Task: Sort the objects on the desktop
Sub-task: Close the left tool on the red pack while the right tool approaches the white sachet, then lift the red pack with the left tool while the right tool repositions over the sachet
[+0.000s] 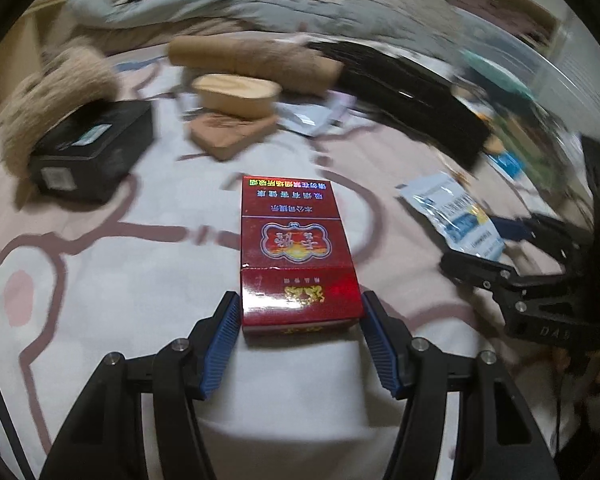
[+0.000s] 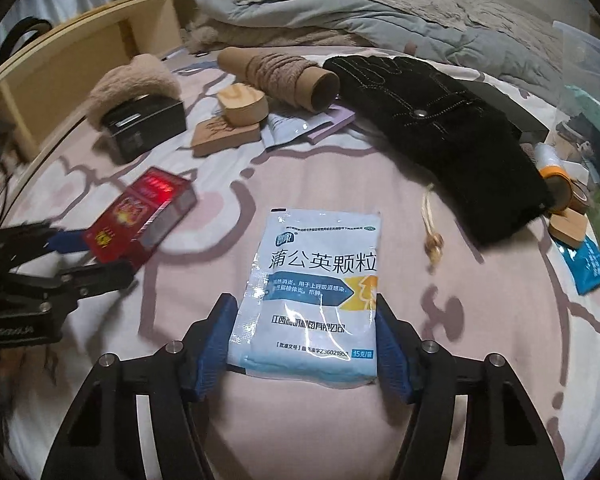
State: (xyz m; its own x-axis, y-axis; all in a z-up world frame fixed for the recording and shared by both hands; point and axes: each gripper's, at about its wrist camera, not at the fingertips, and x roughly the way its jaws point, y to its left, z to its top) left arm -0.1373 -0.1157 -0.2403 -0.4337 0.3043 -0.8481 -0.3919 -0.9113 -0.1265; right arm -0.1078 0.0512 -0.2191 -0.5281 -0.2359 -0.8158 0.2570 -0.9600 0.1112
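**Both grippers loaded, bin up ahead**

Left gripper (image 1: 300,316) pinches the red cigarette pack (image 1: 296,252) by its near end, pack sticking straight out past the fingers. Right gripper (image 2: 304,336) clamps the white medicine sachet (image 2: 312,292) by its side edges, I'd guess ready to carry. Far right of those fingers, a clear plastic bin (image 2: 592,64) holds tape rolls, wood bits, other small stuff.

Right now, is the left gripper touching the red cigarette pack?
Touching. The left wrist view shows the left gripper with both blue pads against the sides of the red cigarette pack, no gap visible.
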